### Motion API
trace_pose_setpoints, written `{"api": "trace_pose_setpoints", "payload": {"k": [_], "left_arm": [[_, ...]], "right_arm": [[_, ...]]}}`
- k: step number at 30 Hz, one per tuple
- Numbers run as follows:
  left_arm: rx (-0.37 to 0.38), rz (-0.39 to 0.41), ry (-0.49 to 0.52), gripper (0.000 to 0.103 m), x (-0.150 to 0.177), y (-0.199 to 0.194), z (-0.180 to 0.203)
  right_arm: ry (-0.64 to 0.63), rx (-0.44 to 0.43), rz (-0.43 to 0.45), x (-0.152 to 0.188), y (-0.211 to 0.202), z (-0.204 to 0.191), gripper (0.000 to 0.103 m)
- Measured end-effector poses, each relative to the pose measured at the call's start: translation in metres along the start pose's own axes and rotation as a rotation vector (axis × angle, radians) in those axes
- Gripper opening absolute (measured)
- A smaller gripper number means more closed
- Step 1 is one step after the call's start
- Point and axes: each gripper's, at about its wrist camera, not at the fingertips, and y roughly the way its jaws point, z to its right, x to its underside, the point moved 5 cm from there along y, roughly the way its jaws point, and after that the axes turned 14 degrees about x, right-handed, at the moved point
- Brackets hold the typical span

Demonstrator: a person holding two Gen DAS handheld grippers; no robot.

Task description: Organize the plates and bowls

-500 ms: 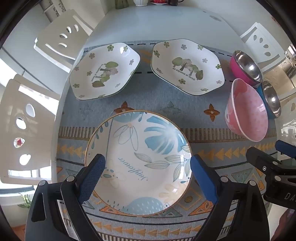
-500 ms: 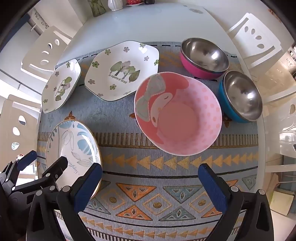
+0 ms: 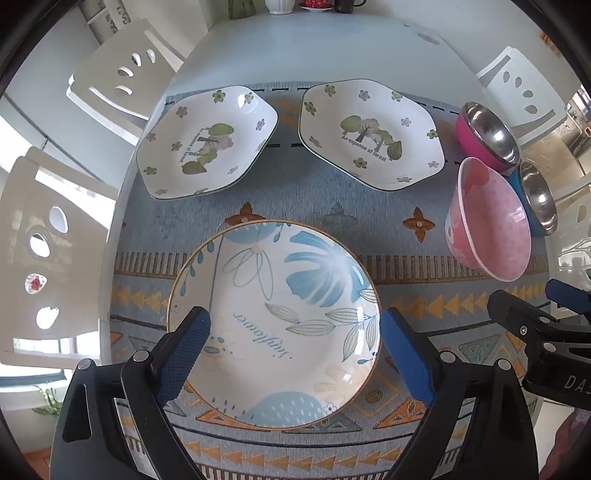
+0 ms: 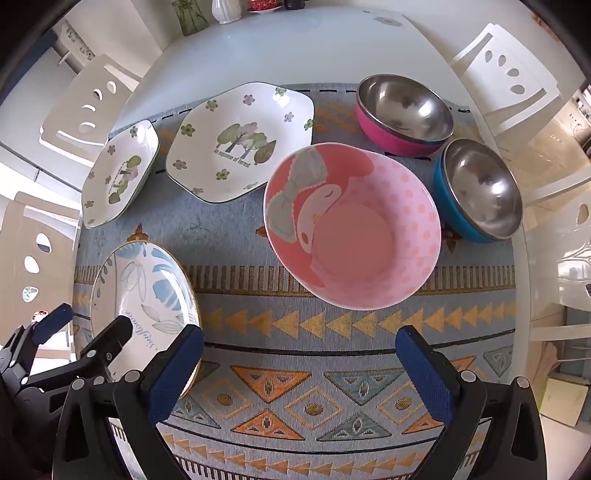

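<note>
A round blue-leaf plate (image 3: 275, 317) lies on the patterned mat, right under my open, empty left gripper (image 3: 293, 332); the plate also shows in the right wrist view (image 4: 147, 295). Two white hexagonal forest plates (image 3: 207, 142) (image 3: 371, 134) sit side by side at the back. A pink cartoon bowl (image 4: 352, 225) stands in front of my open, empty right gripper (image 4: 299, 356). Behind it stand a steel bowl with a magenta shell (image 4: 404, 112) and one with a blue shell (image 4: 480, 188). The left gripper shows at the lower left of the right wrist view (image 4: 85, 325).
The patterned mat (image 4: 295, 387) covers the near part of a white table (image 3: 295, 51). White chairs (image 3: 122, 74) (image 4: 506, 74) stand on both sides. A vase and small dishes (image 4: 225, 9) stand at the table's far end.
Both views have barely shifted; nothing was taken hold of or moved.
</note>
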Motion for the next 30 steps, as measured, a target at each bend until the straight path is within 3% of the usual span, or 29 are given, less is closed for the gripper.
{"api": "trace_pose_setpoints", "payload": {"k": [30], "left_arm": [[0.001, 0.009, -0.015, 0.093, -0.0001, -0.0021, -0.0021]], "right_arm": [[-0.003, -0.013, 0.0, 0.0048, 0.0017, -0.0155, 0.103]]}}
